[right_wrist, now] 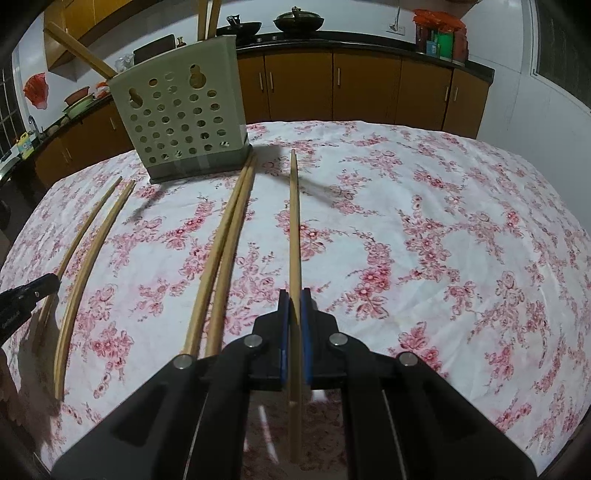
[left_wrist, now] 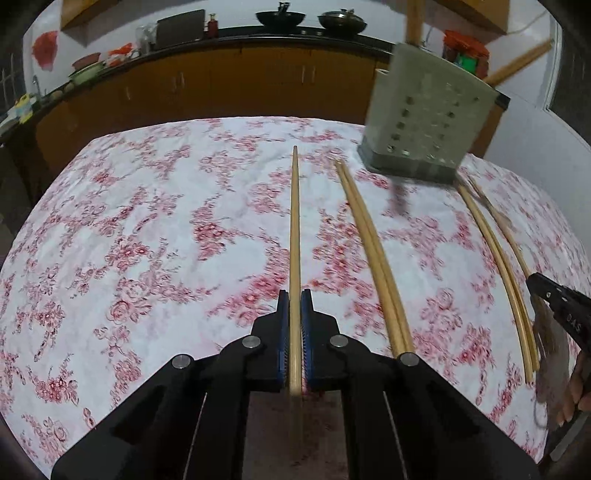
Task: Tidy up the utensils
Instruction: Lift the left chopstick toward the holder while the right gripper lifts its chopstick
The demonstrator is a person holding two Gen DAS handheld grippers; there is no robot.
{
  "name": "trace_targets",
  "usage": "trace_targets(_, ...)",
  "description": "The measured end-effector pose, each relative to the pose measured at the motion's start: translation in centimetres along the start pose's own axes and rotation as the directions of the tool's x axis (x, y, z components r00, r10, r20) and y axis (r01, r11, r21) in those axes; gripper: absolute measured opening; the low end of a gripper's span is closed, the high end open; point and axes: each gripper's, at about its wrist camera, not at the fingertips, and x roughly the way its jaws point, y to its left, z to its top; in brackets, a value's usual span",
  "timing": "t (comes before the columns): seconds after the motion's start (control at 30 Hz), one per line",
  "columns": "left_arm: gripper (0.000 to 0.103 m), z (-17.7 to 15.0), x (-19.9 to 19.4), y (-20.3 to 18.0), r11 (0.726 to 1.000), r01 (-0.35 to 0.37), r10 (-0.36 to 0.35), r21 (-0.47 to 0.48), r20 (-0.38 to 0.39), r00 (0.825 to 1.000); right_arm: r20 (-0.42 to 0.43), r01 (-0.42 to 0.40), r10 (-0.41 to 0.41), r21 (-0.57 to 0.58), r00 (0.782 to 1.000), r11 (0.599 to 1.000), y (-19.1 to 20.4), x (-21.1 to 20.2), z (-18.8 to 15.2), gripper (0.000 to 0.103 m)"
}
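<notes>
Here each black two-finger tool, left [left_wrist: 294, 306] and right [right_wrist: 294, 306], is clenched on one slim round pale wooden chopstick [left_wrist: 294, 236] [right_wrist: 294, 221] pointing lengthwise away toward the far edge. Two loose pairs [left_wrist: 373, 254] [right_wrist: 92, 254] lie parallel on the flowered pink-and-white cloth covering the surface [left_wrist: 147, 221], before a grey-green perforated plastic utensil holder [right_wrist: 184, 125] with chopsticks in it

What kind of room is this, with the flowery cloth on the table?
Most likely a home kitchen. Behind the table runs a dark counter over wooden cabinets, with two woks on the stove, and what looks like a sink tap at the far left.
</notes>
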Motion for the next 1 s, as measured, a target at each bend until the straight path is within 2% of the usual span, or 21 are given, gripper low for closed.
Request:
trace_targets(0.23,0.008,-0.1,-0.1,0.2,1.0,0.002,-0.002,-0.003,0.0,1.0,-0.002,-0.006,0.006,-0.012,1.0,1.0,1.1,0.4,0.3,0.008)
trace_targets(0.43,0.008,0.0,-0.1,0.5,1.0,0.014,-0.014,-0.014,0.0,1.0,0.003,0.013,-0.013,0.071,1.0,0.997,-0.5,0.3,0.2,0.008)
trace_targets(1.0,0.008,-0.3,-0.4,-0.2,1.0,0.024,-0.024,0.014,-0.004,1.0,-0.002,0.028,-0.028,0.035,1.0,0.999,-0.2,0.3,0.1,0.008)
